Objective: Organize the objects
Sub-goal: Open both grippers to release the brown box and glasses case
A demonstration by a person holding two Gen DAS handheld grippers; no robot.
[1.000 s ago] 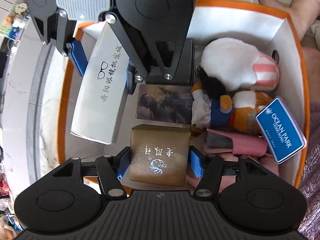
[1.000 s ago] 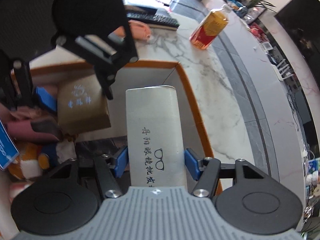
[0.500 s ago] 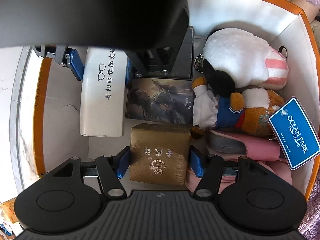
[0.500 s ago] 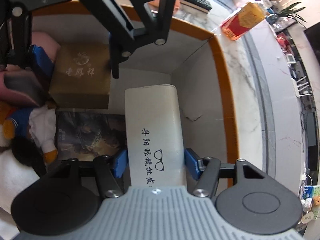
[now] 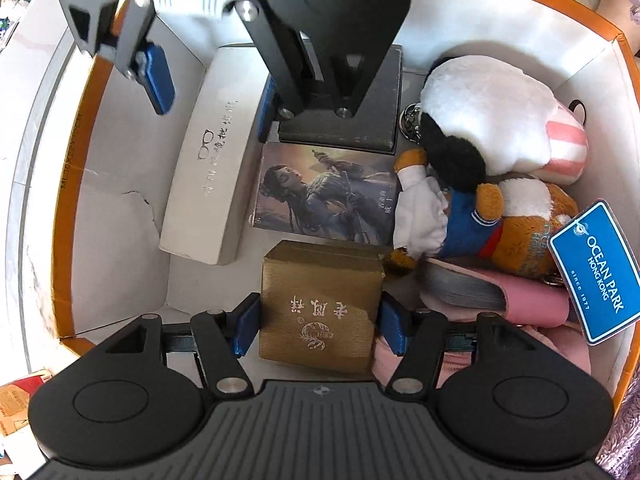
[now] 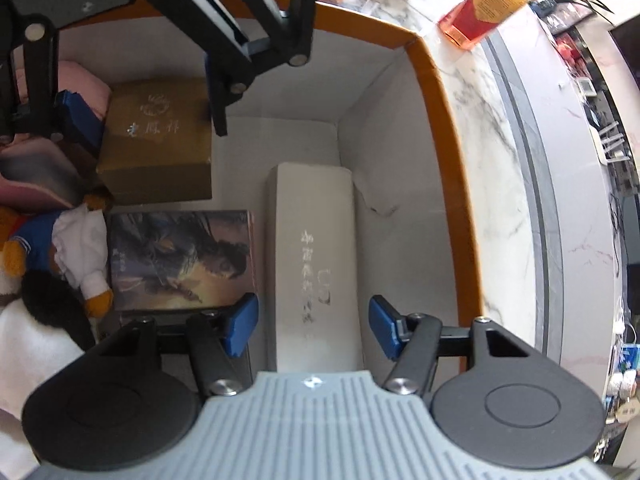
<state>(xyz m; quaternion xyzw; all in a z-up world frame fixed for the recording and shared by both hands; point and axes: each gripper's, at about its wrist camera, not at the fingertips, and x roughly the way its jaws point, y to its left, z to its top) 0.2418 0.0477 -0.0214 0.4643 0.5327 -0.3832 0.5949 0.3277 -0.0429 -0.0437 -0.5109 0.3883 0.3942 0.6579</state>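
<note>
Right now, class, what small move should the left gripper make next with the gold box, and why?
Probably open the left gripper and let go: the gold box sits low in the orange-rimmed bin beside the picture box, and the right gripper has its fingers apart around the white glasses case.

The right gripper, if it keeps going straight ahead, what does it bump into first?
Most likely the white glasses case, lying between the open fingers of the right gripper. Past it stands the storage box's white wall; how deep is unclear.

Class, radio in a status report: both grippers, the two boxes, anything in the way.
Right gripper open, white glasses case lying in the orange box. Left gripper shut on gold box. Plush toy and pink wallet crowd its right side.
</note>
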